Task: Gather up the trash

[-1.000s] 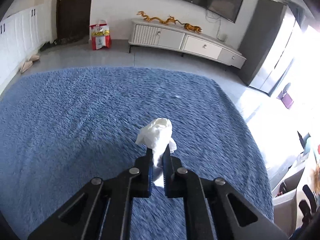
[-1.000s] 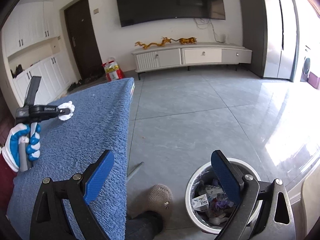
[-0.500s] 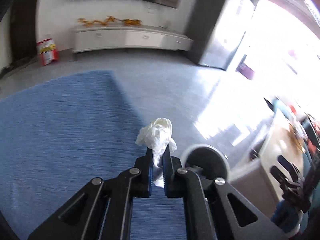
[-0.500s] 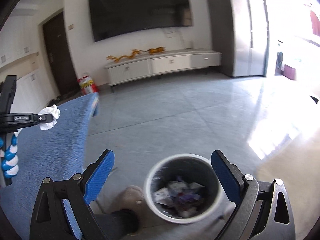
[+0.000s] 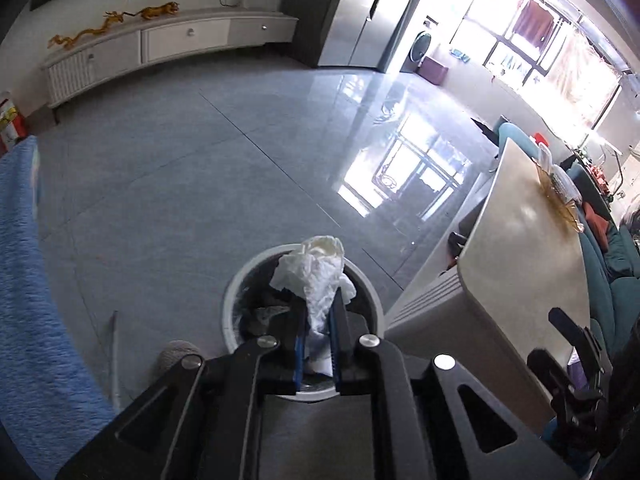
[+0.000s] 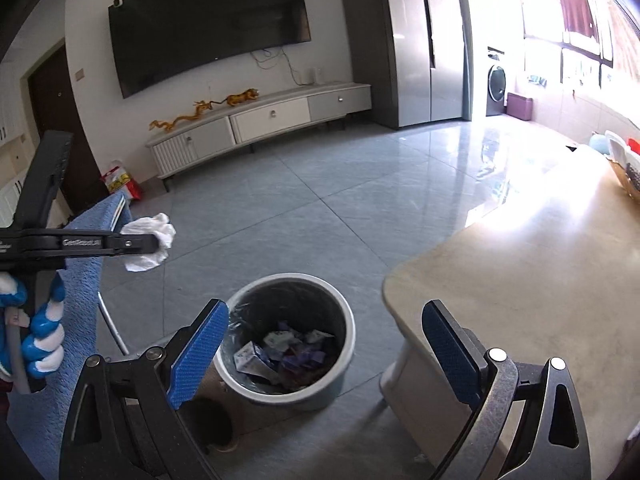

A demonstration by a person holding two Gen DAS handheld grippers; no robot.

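We hold a crumpled white tissue (image 5: pixel 316 276) in our left gripper (image 5: pixel 318 312), right above the round trash bin (image 5: pixel 236 300). The jaws are just starting to open, but the tissue sits between the pads and they seem to press on it. Our right gripper (image 6: pixel 324 344) is spread wide with nothing in it, and it hangs over the same bin.

The bin stands on the grey tile floor (image 6: pixel 340 200). It already has paper scraps and small wrappers (image 6: pixel 280 354) inside. Just to the right of it is the rounded corner of a pale table (image 6: pixel 520 280), very near the bin's rim. To the left is a blue fuzzy cover (image 5: pixel 28 280) on something wide, and a thin metal leg (image 6: pixel 110 320) goes down beside it. At the near side of the bin is a brownish lump (image 5: pixel 172 358), maybe a slipper or a foot, but we cannot see it well.

Far off, the floor is wide and bare up to the white cabinet (image 6: pixel 260 120) under the big dark TV (image 6: pixel 208 24). A red and yellow bag (image 6: pixel 120 182) sits by the dark door.

The window side on the right is so bright that things there wash out. Our left hand in a blue and white glove (image 6: pixel 40 332) is cut off at the edge.
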